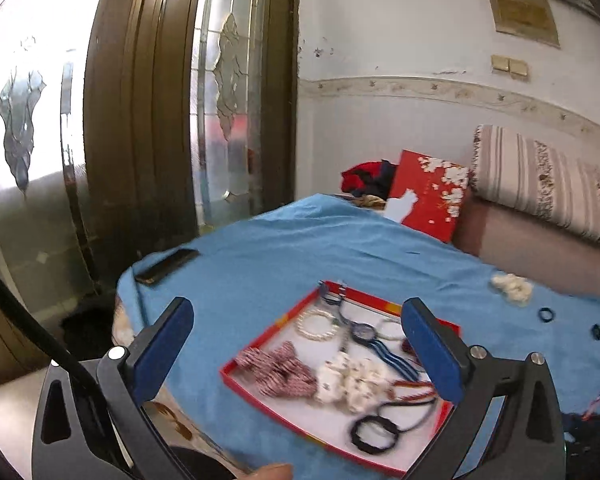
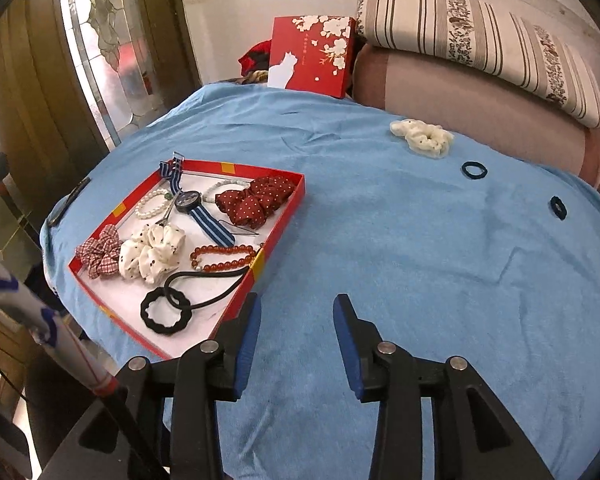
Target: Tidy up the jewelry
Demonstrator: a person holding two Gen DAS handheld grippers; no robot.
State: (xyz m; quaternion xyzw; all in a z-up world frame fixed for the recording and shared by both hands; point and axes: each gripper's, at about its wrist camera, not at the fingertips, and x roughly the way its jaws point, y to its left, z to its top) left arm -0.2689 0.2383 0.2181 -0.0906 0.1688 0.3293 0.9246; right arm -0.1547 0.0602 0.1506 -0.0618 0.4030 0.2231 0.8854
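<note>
A red-rimmed tray (image 2: 281, 216) (image 1: 260, 342) on the blue cloth holds scrunchies, a striped-strap watch (image 2: 188, 201), pearl bracelets, an amber bead bracelet (image 2: 224, 258) and black hair ties (image 2: 164, 314). Outside it lie a cream scrunchie (image 2: 422, 136) (image 1: 512, 286) and two small dark hair ties (image 2: 474, 169) (image 2: 558, 207). My left gripper (image 1: 300, 350) is open and empty, held above the tray. My right gripper (image 2: 296, 320) is open and empty over bare cloth, just right of the tray's near corner.
A red lid with white blossoms (image 2: 312, 54) leans at the far edge by a striped cushion (image 2: 480, 40) on a sofa. A black comb (image 1: 166, 266) lies at the table's left edge. A glass-panelled door (image 1: 140, 120) stands to the left.
</note>
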